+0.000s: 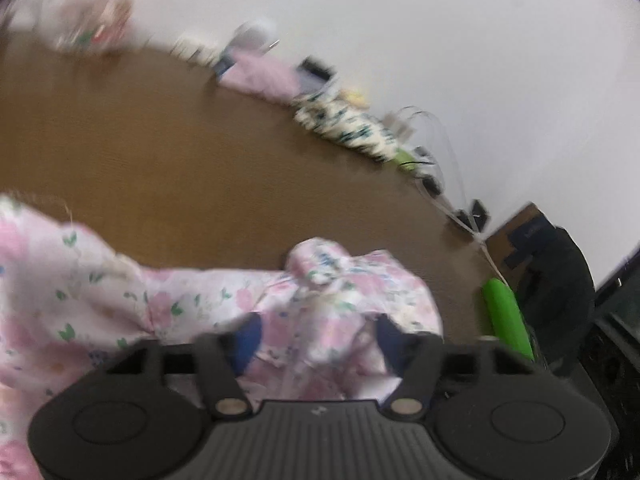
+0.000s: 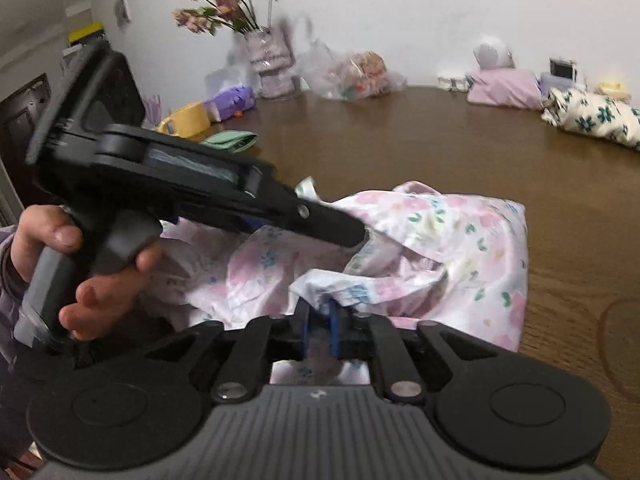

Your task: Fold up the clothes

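Observation:
A pink floral garment (image 2: 452,240) lies crumpled on the brown table (image 2: 440,148). In the right wrist view my right gripper (image 2: 321,326) has its blue pads close together, pinching a raised fold at the garment's near edge. A hand holds my left gripper (image 2: 352,236) from the left, with its tip over the middle of the cloth. The left wrist view is blurred. There the left gripper (image 1: 320,340) stands open, its blue pads wide apart, and bunched garment (image 1: 180,300) lies loose between and beyond them.
Along the wall stand a vase of flowers (image 2: 268,60), a plastic bag (image 2: 352,72), a folded pink cloth (image 2: 504,86) and a cream cloth with green print (image 2: 592,118). A yellow cup (image 2: 186,120) sits at the left. A green tube (image 1: 506,316) lies by the table's right edge.

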A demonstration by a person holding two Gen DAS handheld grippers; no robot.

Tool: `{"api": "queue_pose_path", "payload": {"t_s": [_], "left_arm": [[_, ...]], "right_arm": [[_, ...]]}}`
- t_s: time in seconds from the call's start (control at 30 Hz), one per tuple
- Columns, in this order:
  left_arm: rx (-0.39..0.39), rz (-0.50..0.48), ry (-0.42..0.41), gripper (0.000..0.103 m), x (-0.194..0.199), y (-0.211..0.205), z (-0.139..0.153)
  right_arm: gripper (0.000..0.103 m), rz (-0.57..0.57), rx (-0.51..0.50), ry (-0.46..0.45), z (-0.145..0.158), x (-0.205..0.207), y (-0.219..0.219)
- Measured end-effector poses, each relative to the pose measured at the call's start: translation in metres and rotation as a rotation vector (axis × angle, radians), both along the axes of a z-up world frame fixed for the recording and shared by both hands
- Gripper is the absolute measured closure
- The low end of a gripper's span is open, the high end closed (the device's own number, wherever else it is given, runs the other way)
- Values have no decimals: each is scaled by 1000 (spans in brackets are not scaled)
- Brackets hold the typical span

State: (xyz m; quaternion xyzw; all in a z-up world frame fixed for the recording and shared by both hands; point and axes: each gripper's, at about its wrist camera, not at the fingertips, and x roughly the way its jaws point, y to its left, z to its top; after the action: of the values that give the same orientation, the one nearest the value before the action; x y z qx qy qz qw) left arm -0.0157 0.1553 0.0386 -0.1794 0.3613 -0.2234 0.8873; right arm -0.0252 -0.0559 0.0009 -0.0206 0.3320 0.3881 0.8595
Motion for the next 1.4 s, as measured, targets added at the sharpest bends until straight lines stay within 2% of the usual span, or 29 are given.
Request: {"api": "queue_pose_path", "payload": {"t_s": [0.03, 0.07, 0.13, 0.27, 0.33, 0.37, 0.43, 0.53, 0.57, 0.6, 0.67, 0.73, 0.77, 0.8, 0.83, 0.87, 1.0, 1.1, 1.27, 1.4], "left_arm": [[5, 1, -18, 31, -7, 2, 4], [8, 5, -32, 31, -16, 4, 9], [18, 24, -63, 31, -35, 9, 18], [32, 141, -83, 33, -69, 28, 22], [67, 246, -66, 34, -81, 35, 24], [127, 322, -47, 36, -86, 33, 25], [270, 484, -5, 40, -96, 26, 27], [419, 619, 4, 41, -107, 8, 22], [449, 626, 12, 41, -108, 3, 18], [472, 619, 23, 43, -108, -2, 13], [480, 610, 45, 53, -104, -7, 4], [456, 599, 58, 58, -99, -4, -3], [445, 592, 66, 66, -95, -2, -7], [446, 584, 66, 67, -91, 0, -10], [451, 575, 63, 68, -88, 2, -13], [459, 562, 61, 69, -81, 4, -14], [487, 474, 53, 78, -38, 8, -13], [504, 368, 30, 82, 12, 5, -11], [493, 168, -23, 86, 107, -40, -15], [511, 100, -125, 85, 149, -90, -24]], "right_arm": [[62, 17, -1, -4, 4, -2, -3], [50, 28, -6, -16, 10, -7, -9], [44, 45, -15, -83, 30, -21, -31], [42, 1, -17, -154, 61, -12, -67], [43, -6, -53, -189, 71, 11, -57], [43, 13, -79, -204, 74, 22, -45], [43, 156, -136, -250, 76, 42, -1], [47, 337, -224, -254, 68, 67, 70], [53, 375, -260, -232, 63, 76, 93], [55, 405, -293, -214, 55, 82, 111], [64, 445, -349, -174, 39, 87, 136], [75, 435, -352, -131, 30, 88, 137], [80, 426, -349, -112, 26, 88, 136], [81, 417, -345, -92, 22, 89, 135], [85, 409, -342, -73, 19, 89, 133], [92, 381, -339, -60, 17, 89, 128], [102, 165, -344, -14, 17, 101, 94], [103, -58, -326, 57, 19, 118, 51], [103, -402, -234, 171, 16, 135, -39], [101, -576, -134, 218, 15, 118, -99]]}}
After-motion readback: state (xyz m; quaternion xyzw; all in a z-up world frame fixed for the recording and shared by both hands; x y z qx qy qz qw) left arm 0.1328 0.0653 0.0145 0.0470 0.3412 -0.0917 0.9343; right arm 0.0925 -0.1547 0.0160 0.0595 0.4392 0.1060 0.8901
